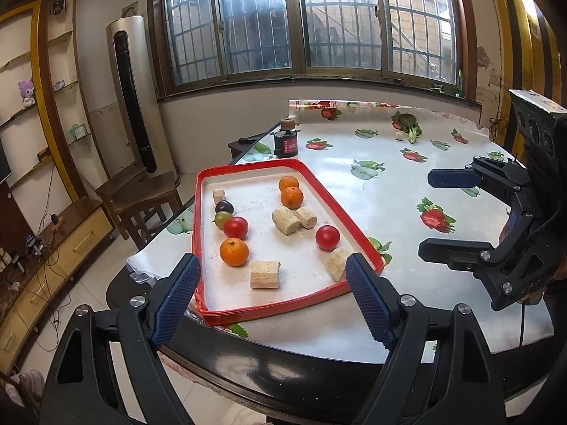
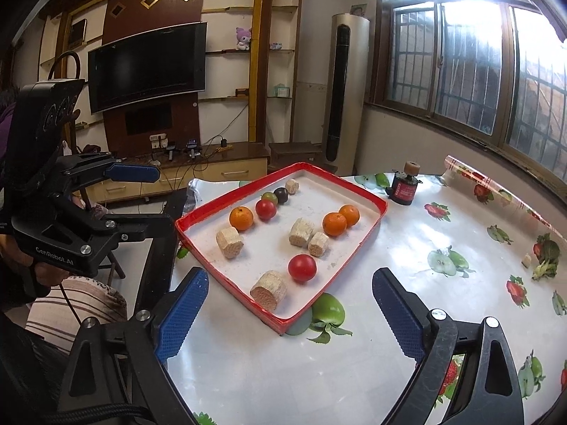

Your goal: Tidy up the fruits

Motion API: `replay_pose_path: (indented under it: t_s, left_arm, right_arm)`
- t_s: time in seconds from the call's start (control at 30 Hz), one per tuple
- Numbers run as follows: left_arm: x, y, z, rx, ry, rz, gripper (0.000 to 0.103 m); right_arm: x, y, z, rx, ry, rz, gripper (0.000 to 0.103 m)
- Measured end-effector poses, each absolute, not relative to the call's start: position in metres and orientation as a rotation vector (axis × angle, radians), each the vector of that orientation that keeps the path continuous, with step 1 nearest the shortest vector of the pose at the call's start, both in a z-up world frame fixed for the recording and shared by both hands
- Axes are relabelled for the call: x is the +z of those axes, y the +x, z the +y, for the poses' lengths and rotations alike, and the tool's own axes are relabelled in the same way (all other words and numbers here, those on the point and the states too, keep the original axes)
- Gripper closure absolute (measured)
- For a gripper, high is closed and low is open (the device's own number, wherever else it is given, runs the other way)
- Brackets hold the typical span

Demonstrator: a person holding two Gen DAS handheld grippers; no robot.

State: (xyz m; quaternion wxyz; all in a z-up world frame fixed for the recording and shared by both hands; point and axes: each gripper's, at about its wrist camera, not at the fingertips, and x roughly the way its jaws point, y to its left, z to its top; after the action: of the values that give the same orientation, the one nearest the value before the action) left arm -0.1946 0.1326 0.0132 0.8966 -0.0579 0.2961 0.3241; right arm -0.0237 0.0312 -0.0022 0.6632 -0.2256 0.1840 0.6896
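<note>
A red-rimmed white tray (image 1: 302, 168) (image 2: 368, 237) lies on the table. In it are three oranges (image 1: 234, 251) (image 2: 241, 218), two red tomatoes (image 1: 327, 237) (image 2: 302, 267), a green fruit (image 1: 222, 219), a dark plum (image 1: 224, 207) and several pale sugarcane chunks (image 1: 265, 274) (image 2: 268, 289). My left gripper (image 1: 274, 301) is open and empty, just before the tray's near rim. My right gripper (image 2: 288, 318) is open and empty, hovering at the tray's near corner; it also shows in the left wrist view (image 1: 439, 212).
A small dark jar with a cork lid (image 1: 285, 141) (image 2: 405, 186) stands beyond the tray. A leafy green scrap and a small chunk (image 1: 407, 127) (image 2: 544, 258) lie at the far side. The table's dark edge (image 1: 248, 368) is close below my left gripper. A wooden chair (image 1: 141, 194) stands left.
</note>
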Motion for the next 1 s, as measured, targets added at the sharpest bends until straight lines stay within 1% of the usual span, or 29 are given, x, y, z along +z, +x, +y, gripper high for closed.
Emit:
replay_pose_path:
  t_s: [0.33, 1.0]
  left_arm:
    - [0.014, -0.204, 0.130, 0.706, -0.116, 0.599, 0.019]
    - [0.011, -0.211, 0.141, 0.738, -0.166, 0.596, 0.019]
  right_arm:
    - [0.000, -0.031, 0.026, 1.577, -0.493, 0.376, 0.007]
    - [0.000, -0.036, 0.025, 1.581, -0.509, 0.372, 0.007]
